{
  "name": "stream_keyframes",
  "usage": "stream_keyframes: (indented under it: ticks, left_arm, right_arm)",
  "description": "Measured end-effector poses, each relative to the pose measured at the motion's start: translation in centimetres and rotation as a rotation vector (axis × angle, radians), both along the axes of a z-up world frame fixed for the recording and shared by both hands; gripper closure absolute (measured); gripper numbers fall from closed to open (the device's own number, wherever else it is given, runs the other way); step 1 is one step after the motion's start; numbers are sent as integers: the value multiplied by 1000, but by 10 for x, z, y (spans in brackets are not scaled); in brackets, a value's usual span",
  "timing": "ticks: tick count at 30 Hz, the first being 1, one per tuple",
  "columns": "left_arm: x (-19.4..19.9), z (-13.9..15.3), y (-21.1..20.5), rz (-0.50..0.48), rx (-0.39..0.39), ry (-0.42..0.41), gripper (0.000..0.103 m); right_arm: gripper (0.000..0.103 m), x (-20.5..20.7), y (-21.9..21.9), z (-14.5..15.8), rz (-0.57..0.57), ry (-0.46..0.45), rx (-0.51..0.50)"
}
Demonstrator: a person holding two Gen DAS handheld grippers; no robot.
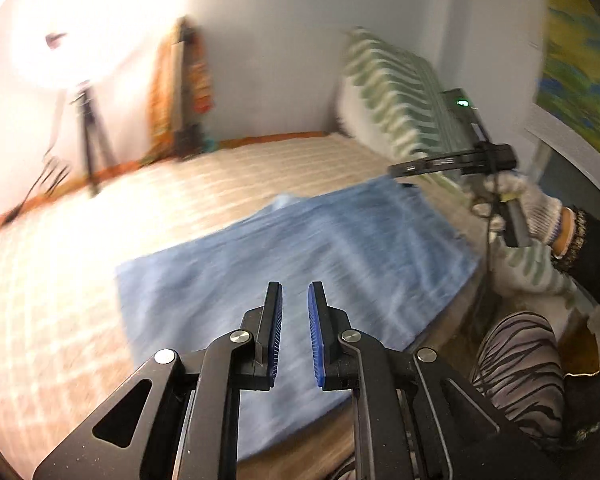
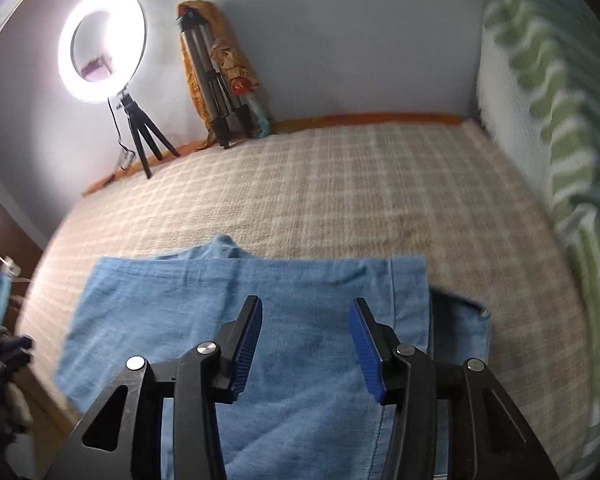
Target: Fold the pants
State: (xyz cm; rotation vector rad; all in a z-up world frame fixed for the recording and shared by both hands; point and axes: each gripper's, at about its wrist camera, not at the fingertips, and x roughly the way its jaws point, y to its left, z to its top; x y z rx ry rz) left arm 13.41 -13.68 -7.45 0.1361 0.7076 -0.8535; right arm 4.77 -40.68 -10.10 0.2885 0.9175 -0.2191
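- The pants [image 2: 260,320], light blue denim, lie folded into a flat oblong on the near part of the bed [image 2: 340,184], whose cover is a beige check.
- In the right wrist view a bump of cloth pokes out past the far edge of the fold, and a darker under-layer shows at the right edge; which part of the garment either one is cannot be told.
- The right tongs [image 2: 306,340] hang over the pants with the blue pads set well apart and nothing between them; no pad touches the cloth.
- The left tongs [image 1: 294,336] show only a narrow slit between the pads, practically closed, with nothing gripped; denim is seen behind the slit.
- The left wrist view is smeared by motion, so the weave, the bed's pattern and the ring light [image 2: 102,42] are hard to read there.
- A gloved hand [image 1: 528,204] holds the right tongs at that view's right edge; its tips are blurred.
- The near edge of the pants is hidden behind the tongs in both views.
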Motion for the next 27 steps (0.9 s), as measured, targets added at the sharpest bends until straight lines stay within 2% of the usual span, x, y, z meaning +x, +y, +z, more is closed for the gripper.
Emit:
stream_keyframes:
  ticks: [3,7,9,10,11,16,23,27]
  left_arm:
    - [0,-8,23,64,12,23,91]
    - [-2,-22,49,126,9,61,89]
    - [-1,-30,58,162,5,85,65]
    - [0,-34,62,174,4,98,46]
    - [2,-40,66,188,1,112,44]
    - [9,-60,74,246,56,109,44]
    - [20,-78,96,307,-18,199,44]
    - [25,-79,102,323,-44,201,44]
  right_arm:
    - [50,5,6,5,-29,15,-95]
    - [49,6,8,16,-4,-9,-79]
    - [47,6,15,24,16,-32,-62]
    - [46,6,19,27,27,-45,-46]
    - [43,7,23,28,37,-53,-33]
    - [41,15,47,31,95,-77,34]
    - [41,48,98,23,227,-67,177]
    - [41,71,135,18,304,-49,197]
